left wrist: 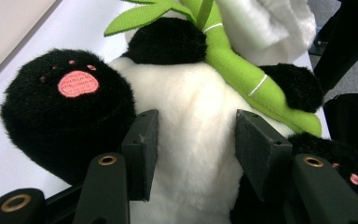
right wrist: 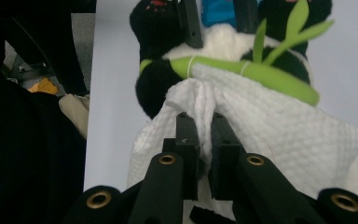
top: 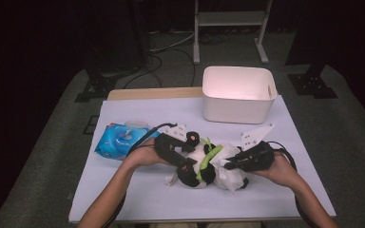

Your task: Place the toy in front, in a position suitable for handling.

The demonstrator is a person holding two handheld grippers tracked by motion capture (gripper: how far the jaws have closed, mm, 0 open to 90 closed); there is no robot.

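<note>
A black-and-white panda plush point(top: 197, 154) lies on the white table point(top: 138, 190), hugging a green bamboo stalk point(top: 209, 157). My left gripper point(top: 189, 156) comes in from the left. In the left gripper view its pads point(left wrist: 143, 144) press into the plush's white belly point(left wrist: 191, 116) on both sides, between the two black feet. A white textured cloth point(right wrist: 270, 135) is draped over the plush's head end. My right gripper point(right wrist: 204, 126) is shut on a bunched fold of it, just below the bamboo point(right wrist: 261, 74). From above, the right gripper point(top: 228, 165) lies on the cloth point(top: 230, 173) from the right.
A white plastic bin point(top: 237, 95) stands at the back right of the table. A blue pack of wet wipes point(top: 119, 140) lies to the left, just behind my left hand. The table's front edge runs close below both forearms.
</note>
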